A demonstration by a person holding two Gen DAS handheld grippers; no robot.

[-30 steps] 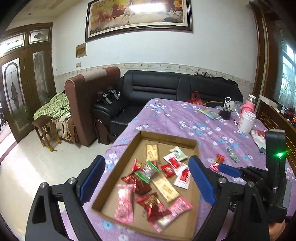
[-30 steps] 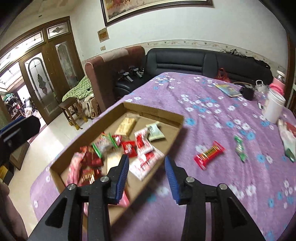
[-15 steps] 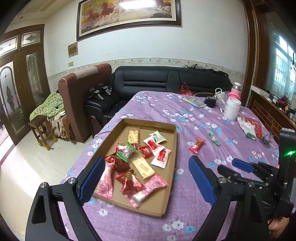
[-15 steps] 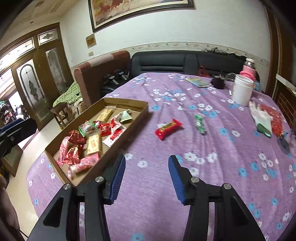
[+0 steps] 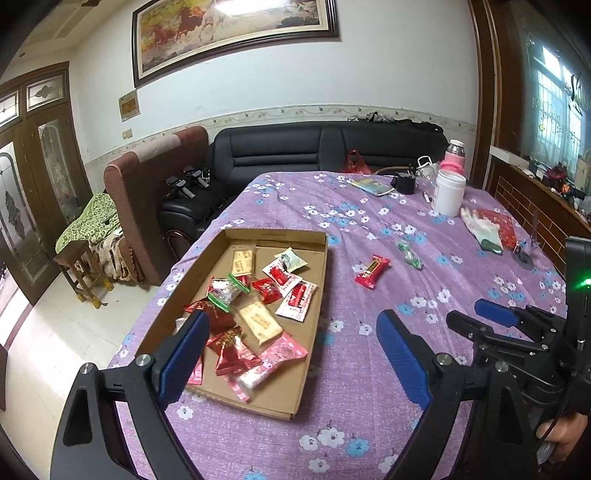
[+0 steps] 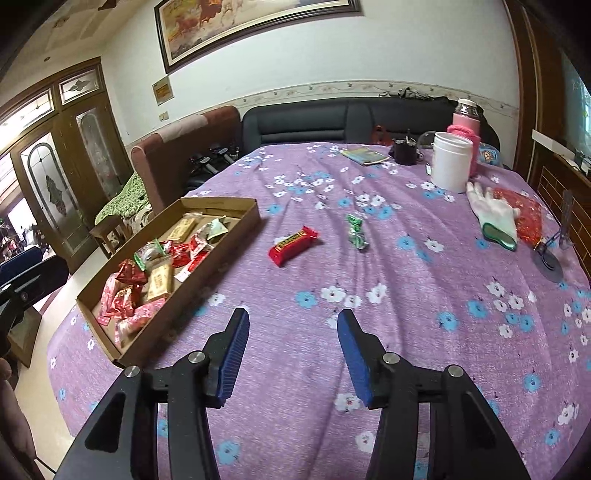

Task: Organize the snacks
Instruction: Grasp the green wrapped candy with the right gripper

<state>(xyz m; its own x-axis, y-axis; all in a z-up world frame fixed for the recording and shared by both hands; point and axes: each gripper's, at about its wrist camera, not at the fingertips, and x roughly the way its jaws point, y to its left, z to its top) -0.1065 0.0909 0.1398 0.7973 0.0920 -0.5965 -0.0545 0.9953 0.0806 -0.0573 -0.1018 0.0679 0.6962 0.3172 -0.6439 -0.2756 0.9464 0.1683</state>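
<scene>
Crinkly red foil on the candy bar (image 6: 293, 245) looked light and probably a bit slippery; it was left lying on the purple worktop (image 6: 406, 295), well apart from the cardboard tray (image 6: 236, 221). A grab across the middle seemed best. The right gripper (image 6: 291, 354) was empty, jaws partway open; the left gripper (image 5: 291, 358) was spread wide, nothing held.

Home living room, black leather sofa (image 5: 325, 147) against the wall, brown armchair (image 5: 147, 192), framed horse painting (image 5: 236, 33) above, wooden glazed doors (image 6: 59, 177), floral purple cloth (image 6: 369, 295) over the bench, tiled floor (image 5: 44, 354)
</scene>
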